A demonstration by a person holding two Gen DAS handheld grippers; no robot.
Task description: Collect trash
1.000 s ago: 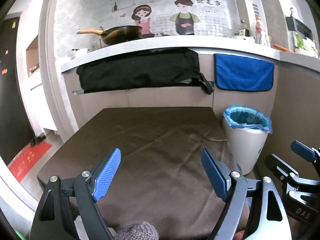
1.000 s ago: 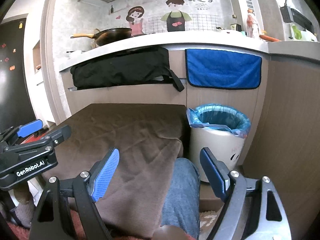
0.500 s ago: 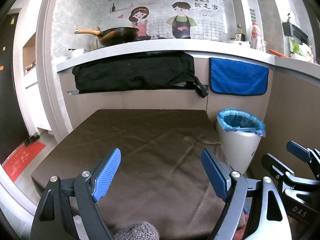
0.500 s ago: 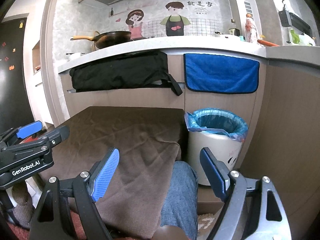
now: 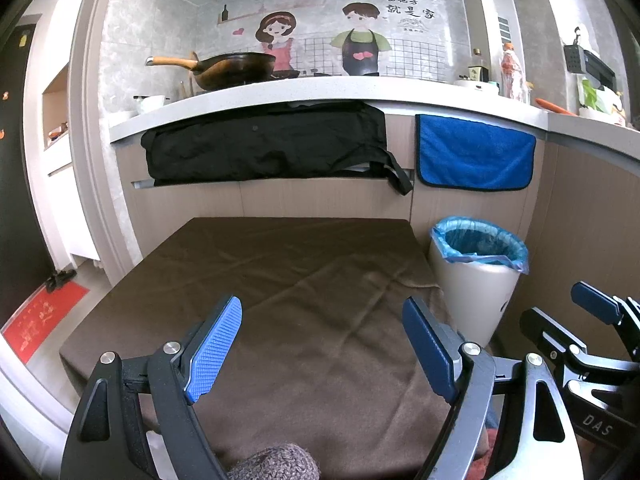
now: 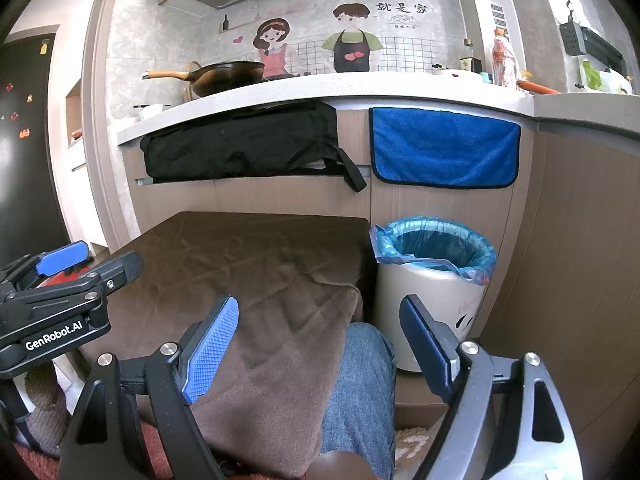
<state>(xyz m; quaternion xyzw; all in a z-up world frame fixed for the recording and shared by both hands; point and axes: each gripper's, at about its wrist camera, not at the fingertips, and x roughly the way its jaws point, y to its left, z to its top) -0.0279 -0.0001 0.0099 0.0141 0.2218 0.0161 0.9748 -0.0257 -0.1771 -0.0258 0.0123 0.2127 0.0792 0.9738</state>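
A white trash bin (image 5: pixel 472 280) with a blue liner stands on the floor at the right end of a table under a brown cloth (image 5: pixel 280 280). It also shows in the right wrist view (image 6: pixel 432 292). My left gripper (image 5: pixel 320 344) is open and empty above the near part of the cloth. My right gripper (image 6: pixel 316 344) is open and empty above the cloth's right edge and a knee in jeans (image 6: pixel 356 392). No trash shows on the cloth.
A kitchen counter (image 5: pixel 360 94) runs behind the table with a wok (image 5: pixel 232 70) on it. A black bag (image 5: pixel 260 144) and a blue towel (image 5: pixel 476 156) hang from its front. A wooden panel wall (image 6: pixel 580 260) closes the right side.
Both grippers have tilted up and drawn back a little, so the counter and bin sit lower in view. Both stay open and empty.
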